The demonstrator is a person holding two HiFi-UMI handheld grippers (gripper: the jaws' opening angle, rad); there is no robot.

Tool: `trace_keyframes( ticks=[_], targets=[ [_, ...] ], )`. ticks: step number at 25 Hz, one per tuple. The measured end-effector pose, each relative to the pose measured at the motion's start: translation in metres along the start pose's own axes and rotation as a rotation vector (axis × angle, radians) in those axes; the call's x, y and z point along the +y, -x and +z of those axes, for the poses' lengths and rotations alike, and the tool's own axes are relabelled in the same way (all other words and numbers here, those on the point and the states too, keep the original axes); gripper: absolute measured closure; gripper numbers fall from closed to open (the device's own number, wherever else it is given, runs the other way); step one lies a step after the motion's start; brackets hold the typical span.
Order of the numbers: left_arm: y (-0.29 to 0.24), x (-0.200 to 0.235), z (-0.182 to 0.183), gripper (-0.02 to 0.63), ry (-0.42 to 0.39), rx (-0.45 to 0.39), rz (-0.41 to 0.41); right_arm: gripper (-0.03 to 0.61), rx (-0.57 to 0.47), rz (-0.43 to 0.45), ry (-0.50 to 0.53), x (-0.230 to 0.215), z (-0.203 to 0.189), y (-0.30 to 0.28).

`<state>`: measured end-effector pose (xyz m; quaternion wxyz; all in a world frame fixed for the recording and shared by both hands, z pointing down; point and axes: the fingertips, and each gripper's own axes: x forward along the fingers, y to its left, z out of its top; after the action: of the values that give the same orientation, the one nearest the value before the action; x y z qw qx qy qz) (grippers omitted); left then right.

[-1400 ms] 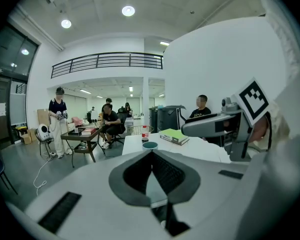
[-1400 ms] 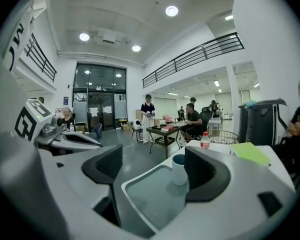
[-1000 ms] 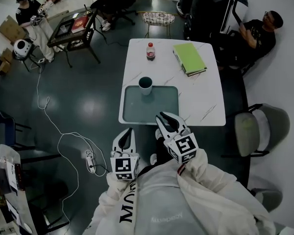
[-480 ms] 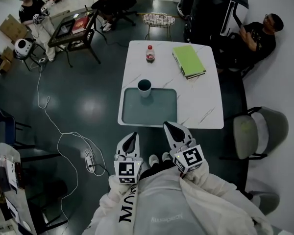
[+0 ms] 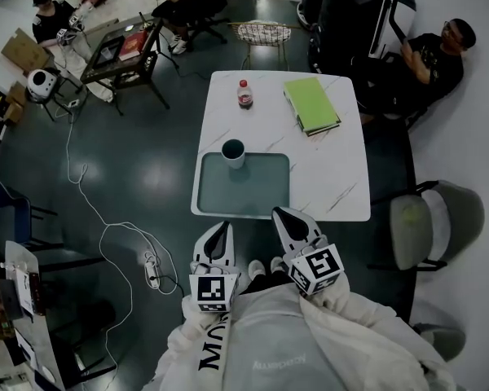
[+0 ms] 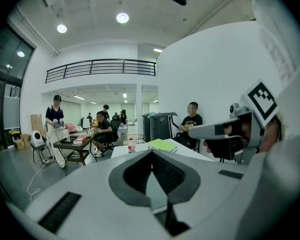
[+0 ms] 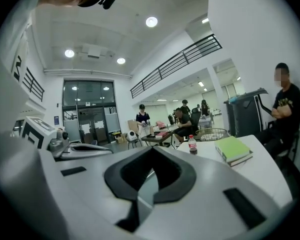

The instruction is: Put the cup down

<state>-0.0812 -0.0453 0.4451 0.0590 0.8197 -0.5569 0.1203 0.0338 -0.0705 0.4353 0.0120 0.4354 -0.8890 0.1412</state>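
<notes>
Your cup (image 5: 233,152) is white, dark teal inside; the tray (image 5: 253,198) is dull grey-green. The table (image 5: 342,177) is white with thin grey veins. At two o'clock from the cup, a lime-green book (image 5: 311,103); at twelve, a red-labelled bottle (image 5: 244,94).

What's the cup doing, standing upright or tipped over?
Upright. The cup stands on its base at the far left corner of the tray, its round open mouth facing up toward the head view.

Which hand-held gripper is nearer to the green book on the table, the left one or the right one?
Right. The right hand-held gripper is just off the table, roughly in line with the green book; the left hand-held gripper sits farther left.
</notes>
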Motion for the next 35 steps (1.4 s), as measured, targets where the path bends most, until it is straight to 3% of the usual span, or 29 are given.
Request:
trace_keyframes(
  ticks=[12,35],
  targets=[
    [-0.022,-0.018,0.022,0.601,-0.030,-0.030,0.003,0.572,-0.034,-0.006,0.015,-0.022,0.019,0.006],
    [-0.019,-0.019,0.018,0.601,-0.022,-0.031,0.002,0.574,-0.048,-0.016,-0.005,-0.021,0.016,0.014]
  ],
)
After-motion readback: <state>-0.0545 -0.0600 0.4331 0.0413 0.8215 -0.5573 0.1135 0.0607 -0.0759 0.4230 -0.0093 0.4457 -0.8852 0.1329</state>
